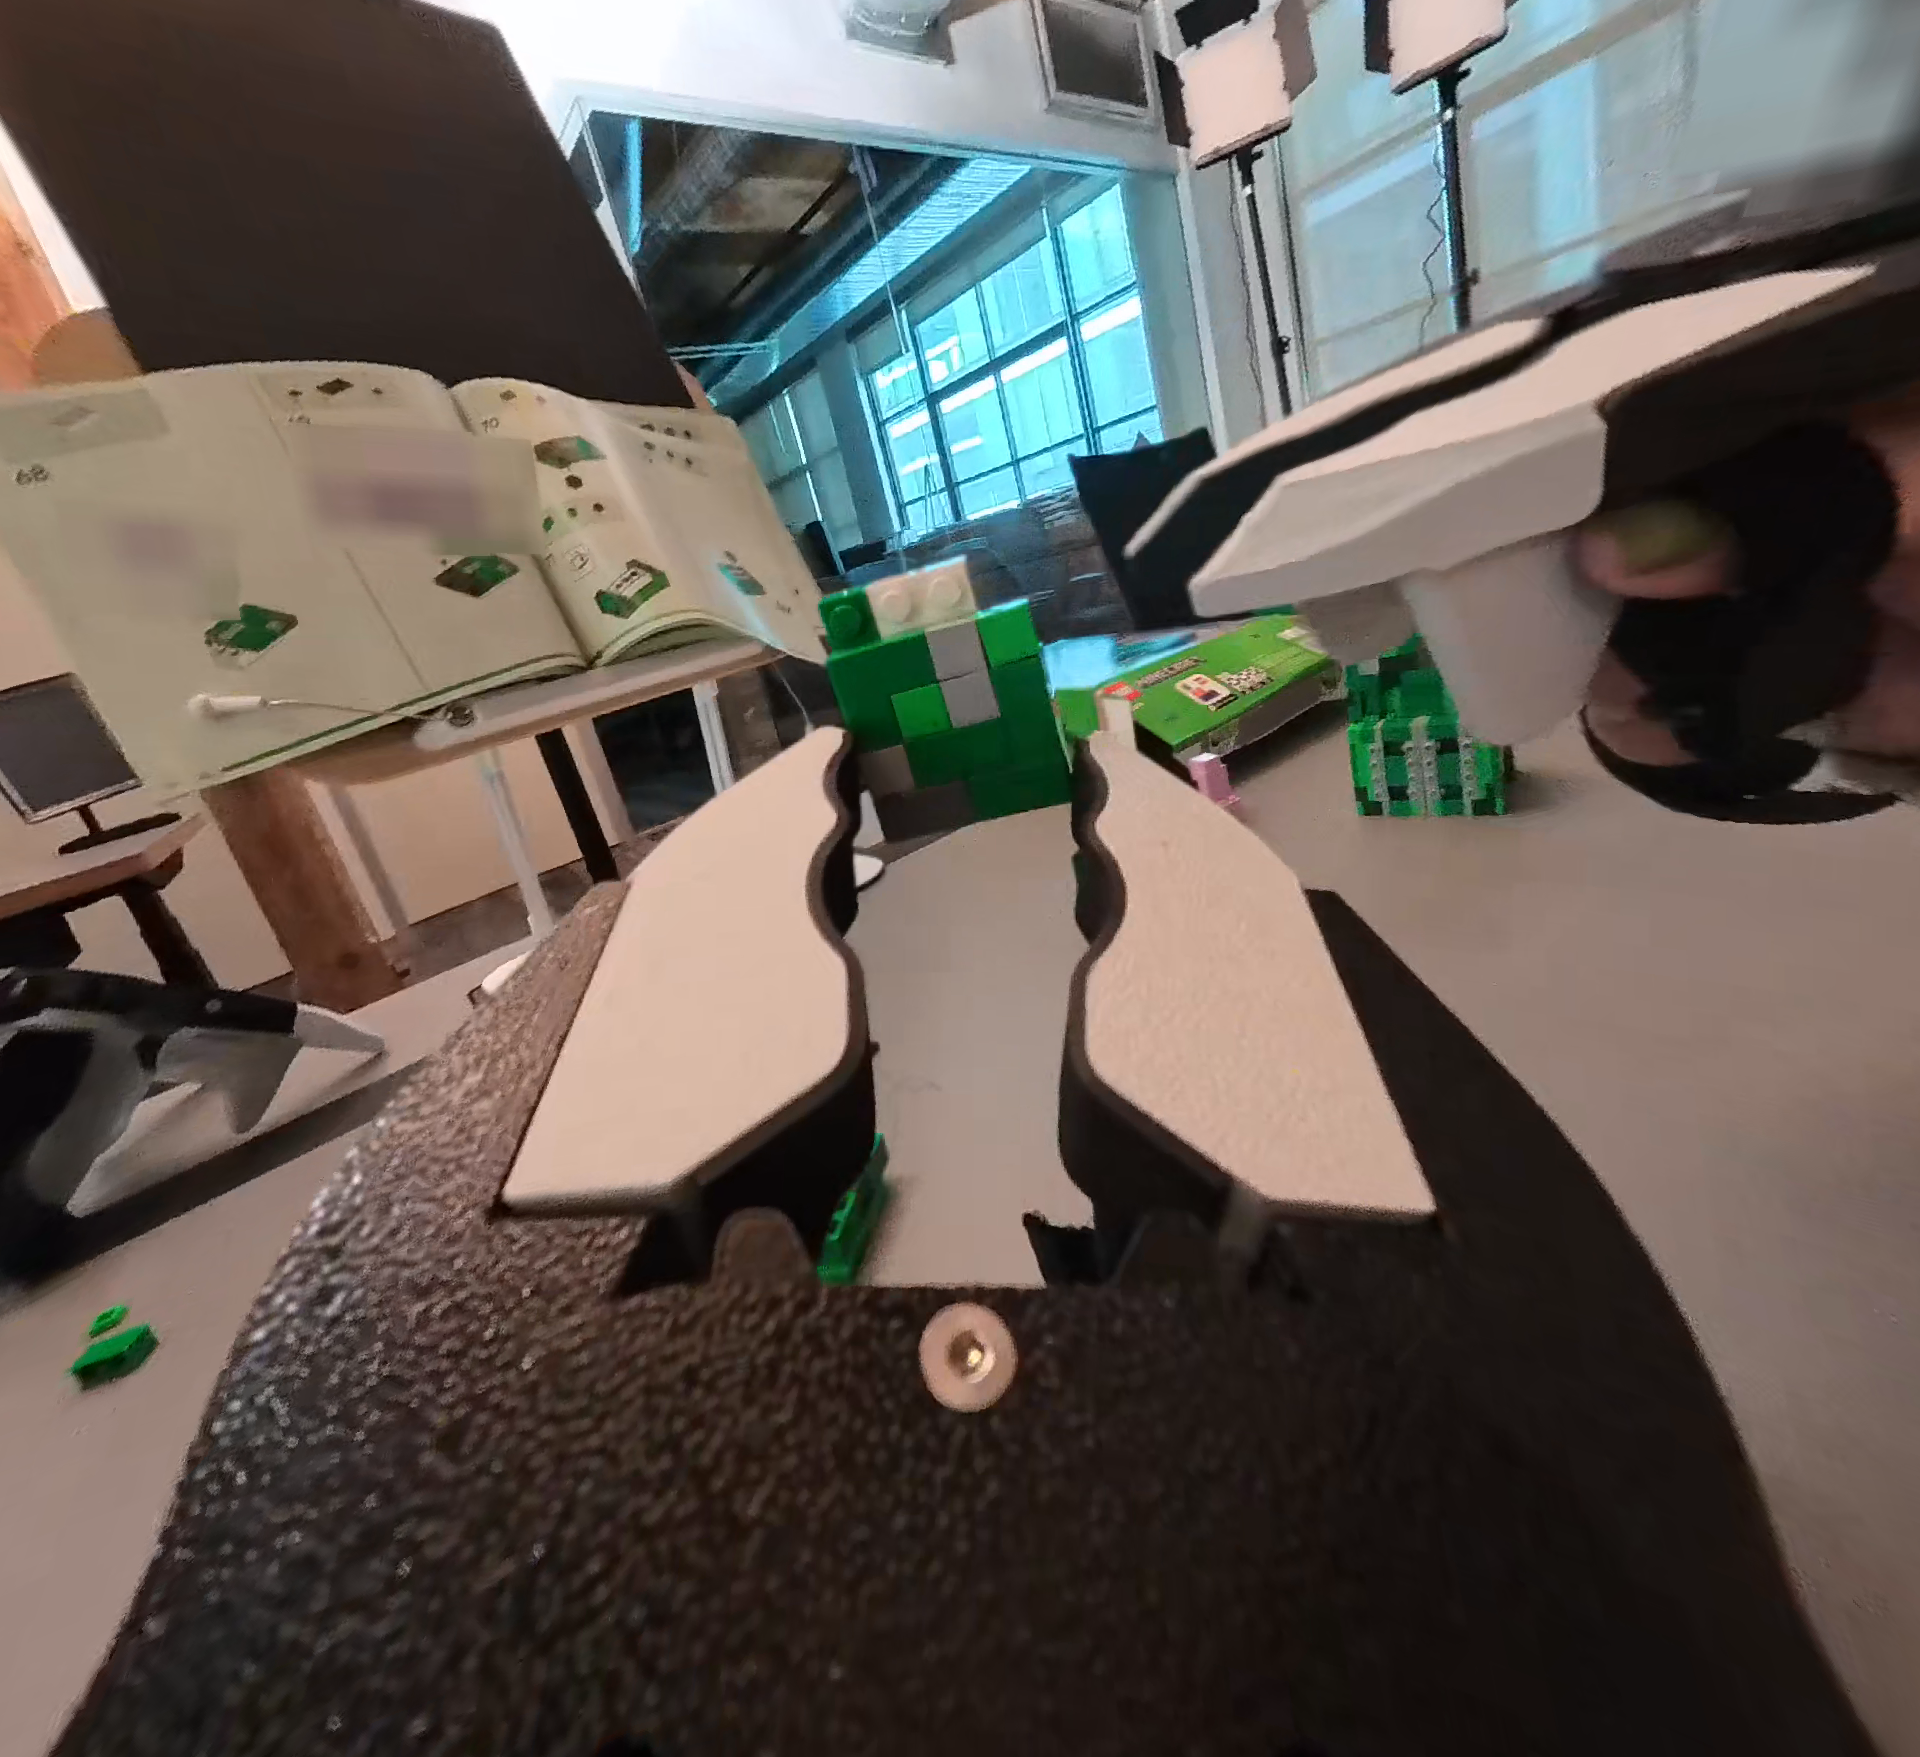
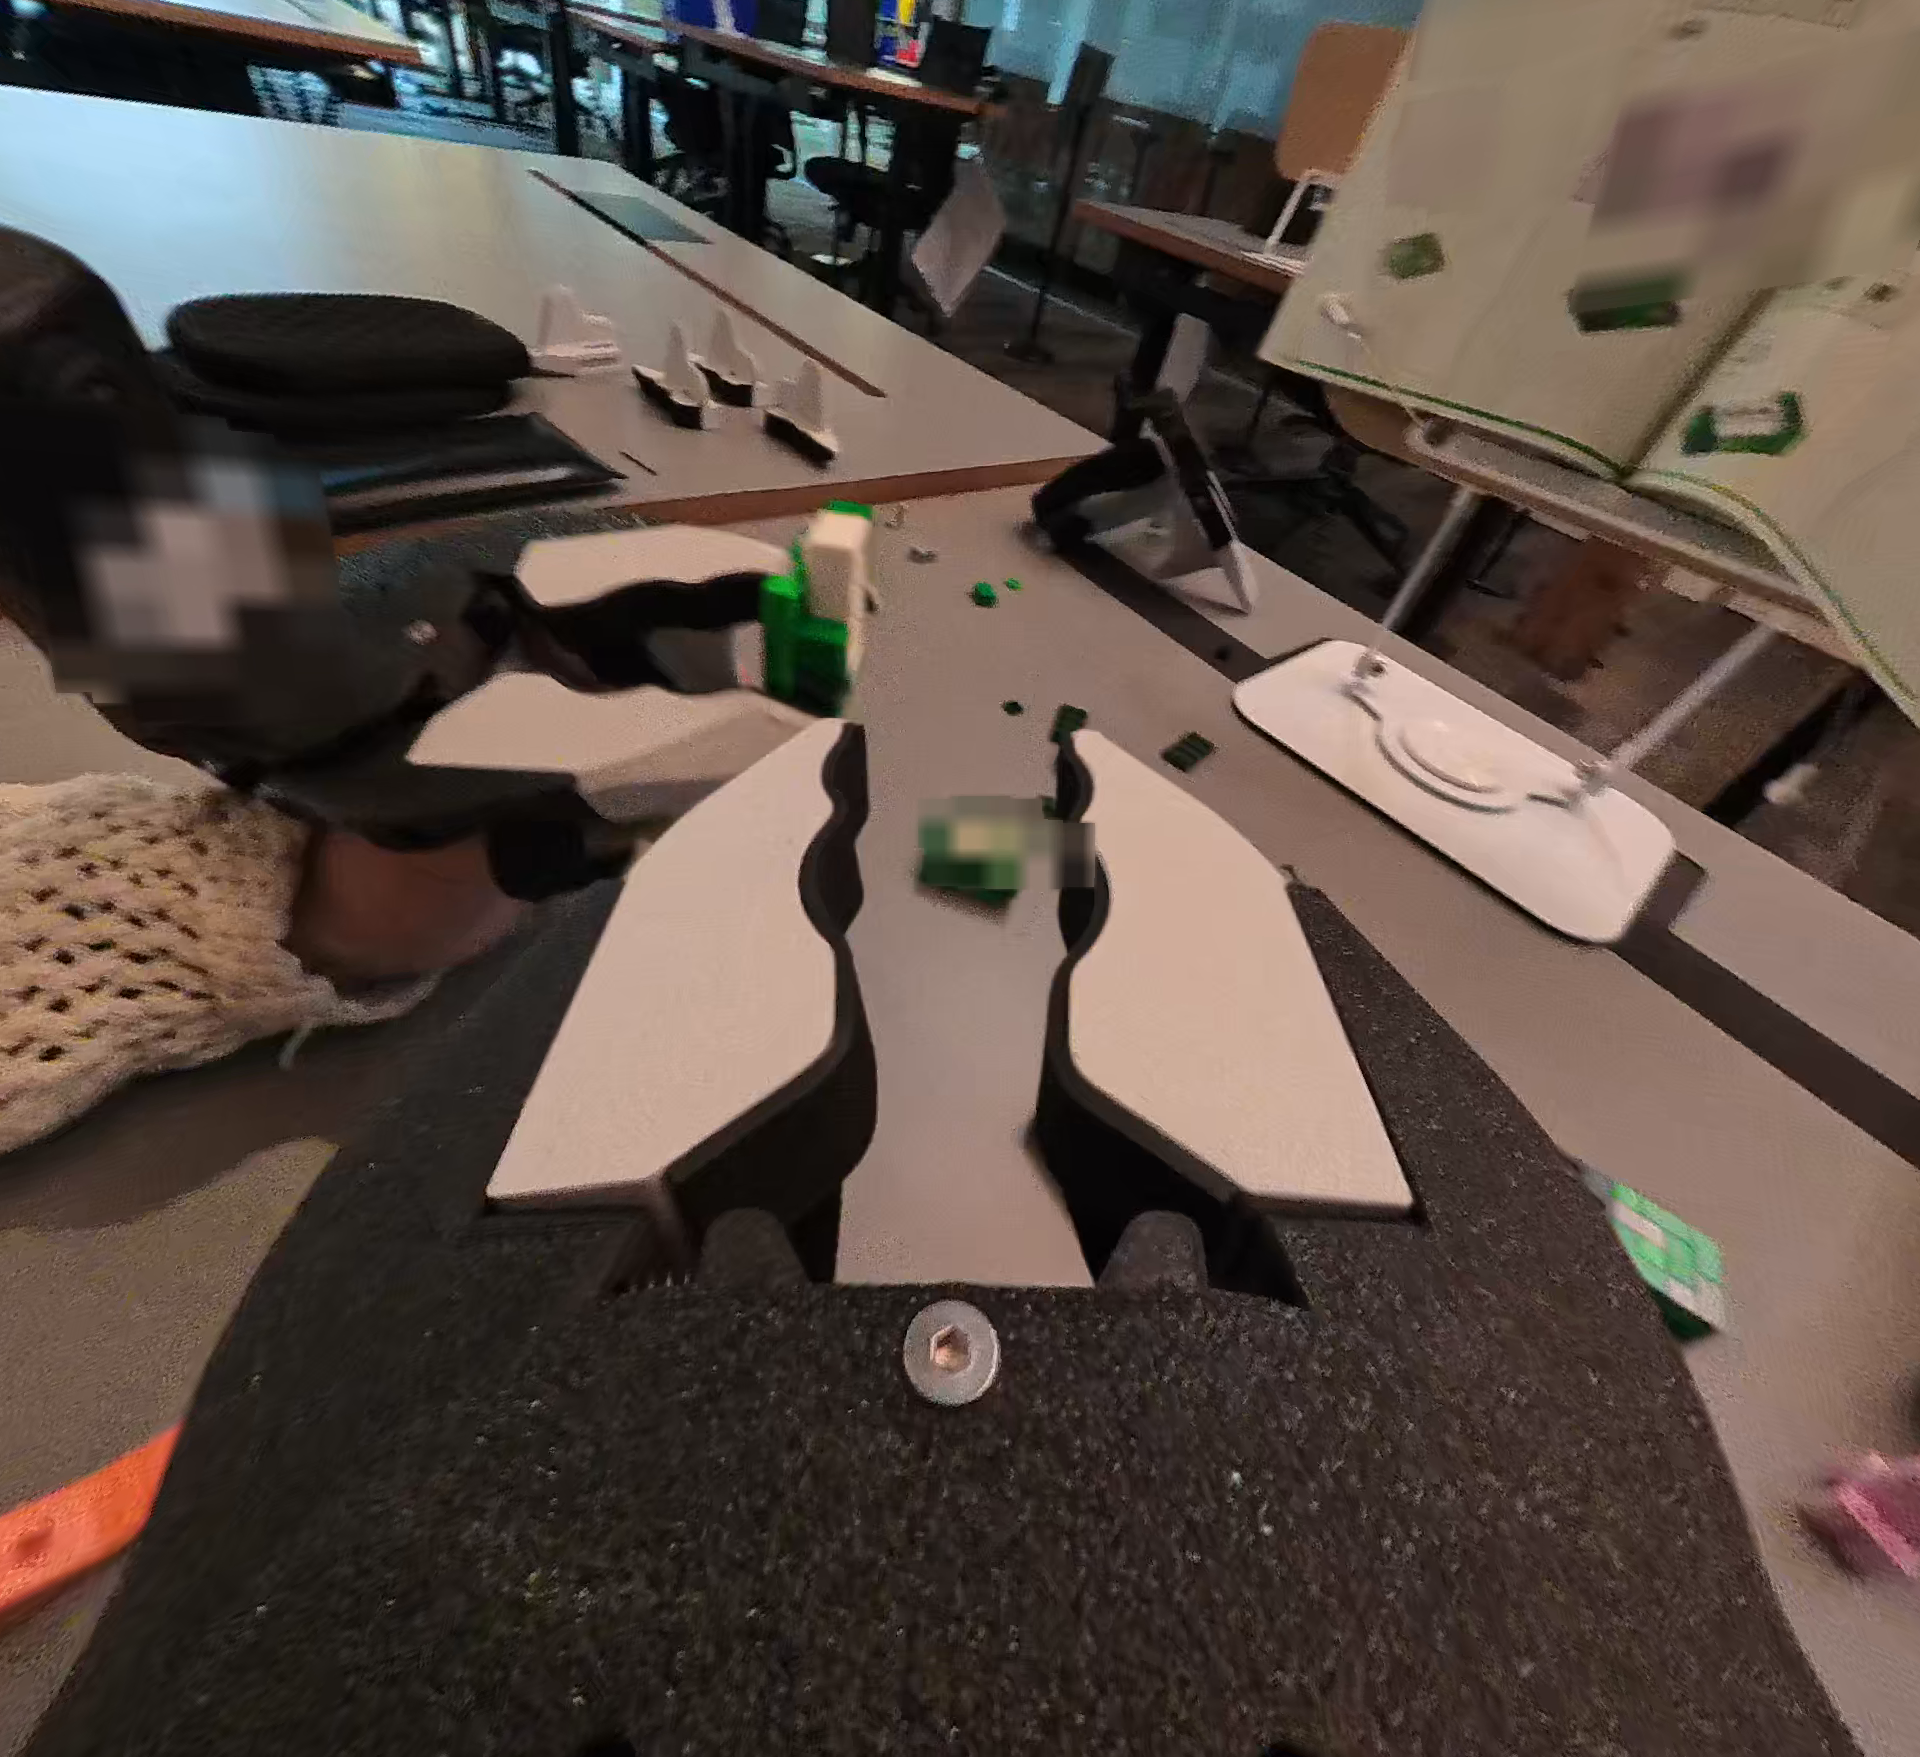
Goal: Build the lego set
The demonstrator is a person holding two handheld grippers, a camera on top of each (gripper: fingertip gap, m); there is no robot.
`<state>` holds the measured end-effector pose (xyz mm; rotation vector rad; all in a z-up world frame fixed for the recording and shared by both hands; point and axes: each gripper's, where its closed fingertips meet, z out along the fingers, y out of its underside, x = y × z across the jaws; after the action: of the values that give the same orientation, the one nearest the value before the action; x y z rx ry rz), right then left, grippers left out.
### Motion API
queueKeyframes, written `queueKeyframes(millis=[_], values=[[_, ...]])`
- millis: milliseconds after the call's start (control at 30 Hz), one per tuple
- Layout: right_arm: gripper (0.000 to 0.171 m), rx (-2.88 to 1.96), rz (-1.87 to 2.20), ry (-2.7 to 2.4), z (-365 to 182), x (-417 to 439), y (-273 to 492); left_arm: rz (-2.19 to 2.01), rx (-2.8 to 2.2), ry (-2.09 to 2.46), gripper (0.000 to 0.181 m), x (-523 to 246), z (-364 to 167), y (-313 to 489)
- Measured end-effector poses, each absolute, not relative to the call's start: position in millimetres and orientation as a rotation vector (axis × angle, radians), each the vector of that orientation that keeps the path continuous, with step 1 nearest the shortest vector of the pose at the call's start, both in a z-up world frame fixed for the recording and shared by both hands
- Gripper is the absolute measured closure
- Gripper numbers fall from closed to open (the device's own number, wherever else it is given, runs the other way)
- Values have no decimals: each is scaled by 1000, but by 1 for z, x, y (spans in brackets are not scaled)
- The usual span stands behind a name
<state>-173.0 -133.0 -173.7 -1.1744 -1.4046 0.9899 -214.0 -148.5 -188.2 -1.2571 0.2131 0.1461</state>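
Note:
My left gripper is shut on a green and grey lego build with a white plate on top, held upright above the grey table. The right wrist view shows the same gripper on the build at the left. My right gripper is open and empty over the table; it also shows at the upper right of the left wrist view. A blurred green lego piece lies on the table between its fingers. A second green build stands farther right.
An open instruction booklet sits on a stand with a white base. The green set box lies behind. Loose green pieces and a pink piece lie scattered. A person's knit sleeve is at the left.

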Motion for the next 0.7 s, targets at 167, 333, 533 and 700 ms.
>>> queueKeyframes(millis=[167,333,533,700], values=[[145,-1285,1053,-1601,-216,-149,-116,142,-1269,221,143,-215,-193,-145],[153,-1313,887,-2166,-297,-101,-133,144,-1289,289,143,-205,-198,-141],[153,-1170,872,-2285,-332,-91,-143,109,-1318,345,143,-194,-205,-138],[152,-1159,895,-2297,-334,-98,-144,57,-1331,358,143,-190,-207,-137]])
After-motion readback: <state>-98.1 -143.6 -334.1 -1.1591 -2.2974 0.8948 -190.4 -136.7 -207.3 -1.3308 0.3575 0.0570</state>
